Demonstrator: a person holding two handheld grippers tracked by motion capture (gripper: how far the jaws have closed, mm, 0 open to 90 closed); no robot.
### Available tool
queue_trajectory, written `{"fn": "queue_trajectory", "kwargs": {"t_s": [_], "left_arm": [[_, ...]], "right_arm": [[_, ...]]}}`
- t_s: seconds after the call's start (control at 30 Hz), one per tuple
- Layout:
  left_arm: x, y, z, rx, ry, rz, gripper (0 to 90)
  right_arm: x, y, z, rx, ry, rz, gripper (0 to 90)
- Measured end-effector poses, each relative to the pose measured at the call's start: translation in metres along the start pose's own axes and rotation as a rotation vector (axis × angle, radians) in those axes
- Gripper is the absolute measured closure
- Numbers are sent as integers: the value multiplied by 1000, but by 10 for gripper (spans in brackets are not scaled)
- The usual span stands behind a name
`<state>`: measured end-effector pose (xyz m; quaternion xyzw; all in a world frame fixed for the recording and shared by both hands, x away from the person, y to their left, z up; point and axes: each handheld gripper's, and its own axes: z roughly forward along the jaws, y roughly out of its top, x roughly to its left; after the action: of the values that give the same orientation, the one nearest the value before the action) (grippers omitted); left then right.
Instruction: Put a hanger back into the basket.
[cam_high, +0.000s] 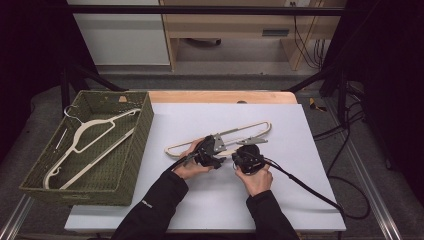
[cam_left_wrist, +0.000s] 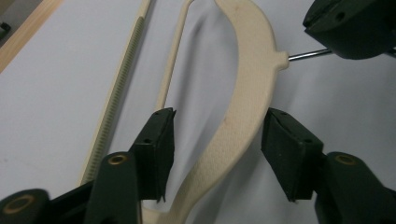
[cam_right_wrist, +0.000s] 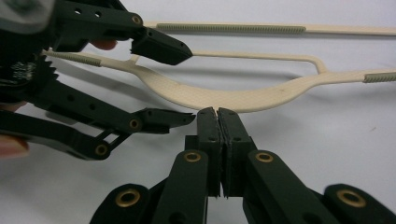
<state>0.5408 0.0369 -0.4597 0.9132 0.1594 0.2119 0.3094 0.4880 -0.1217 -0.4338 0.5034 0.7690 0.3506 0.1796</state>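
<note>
Straddling the cream hanger (cam_left_wrist: 243, 107), left gripper (cam_left_wrist: 217, 149) half-open untouching; right gripper (cam_right_wrist: 218, 114) clamps its hook, jaws closed.

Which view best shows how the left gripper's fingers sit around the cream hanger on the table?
The left gripper view: the fingers straddle the hanger arm, gaps visible either side. The right gripper view shows them side-on around it. The high view has the person's hands covering the spot.
</note>
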Motion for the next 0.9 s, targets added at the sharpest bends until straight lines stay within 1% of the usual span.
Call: {"fn": "queue_trajectory", "kwargs": {"t_s": [0.07, 0.13, 0.17, 0.23, 0.3, 0.37, 0.4, 0.43, 0.5, 0.53, 0.57, 0.6, 0.63, 0.67, 0.73, 0.8, 0.9], "left_arm": [[-1, 0, 2, 9, 5, 11, 518], [-1, 0, 3, 12, 14, 15, 554], [0, -1, 3, 18, 6, 12, 566], [0, -1, 4, 18, -8, 12, 596], [-1, 0, 4, 22, -9, 28, 626], [-3, 0, 6, 41, -3, 46, 634], [-4, 0, 7, 40, 5, 57, 635], [-5, 0, 7, 46, 2, 63, 640], [-6, 1, 6, 56, 9, 76, 650], [-5, 2, 5, 62, 13, 91, 653], [-6, 3, 5, 52, 19, 90, 659], [-5, 4, 2, 64, 29, 109, 665], [-5, 5, 1, 50, 34, 99, 671], [-3, 5, -1, 45, 30, 102, 677], [-1, 7, -5, 37, 38, 99, 687], [3, 9, -10, 27, 45, 93, 700], [8, 10, -16, 17, 55, 90, 718]], "right_arm": [[-1, 0, 0, 0, 0, -9, 893], [0, 0, -1, 3, 0, -1, 893], [0, 1, -2, 5, 2, 5, 893], [-1, 1, -2, -2, 1, -2, 893], [-1, 1, -2, -2, 0, 2, 894], [-1, 1, -4, -9, 11, 1, 900], [-1, 2, -6, -11, 17, 10, 900], [-1, 3, -7, -15, 22, 12, 900], [-2, 3, -10, -20, 23, 11, 900], [-3, 4, -11, -26, 22, 13, 900], [-4, 4, -13, -43, 19, 4, 900], [-4, 4, -16, -63, 16, -5, 894], [-6, 5, -19, -85, 17, -7, 844], [-8, 6, -23, -114, 23, -15, 804], [-14, 7, -33, -166, 28, -13, 718], [-22, 6, -43, -218, 42, -13, 622], [-39, 2, -56, -278, 71, -15, 508]]}}
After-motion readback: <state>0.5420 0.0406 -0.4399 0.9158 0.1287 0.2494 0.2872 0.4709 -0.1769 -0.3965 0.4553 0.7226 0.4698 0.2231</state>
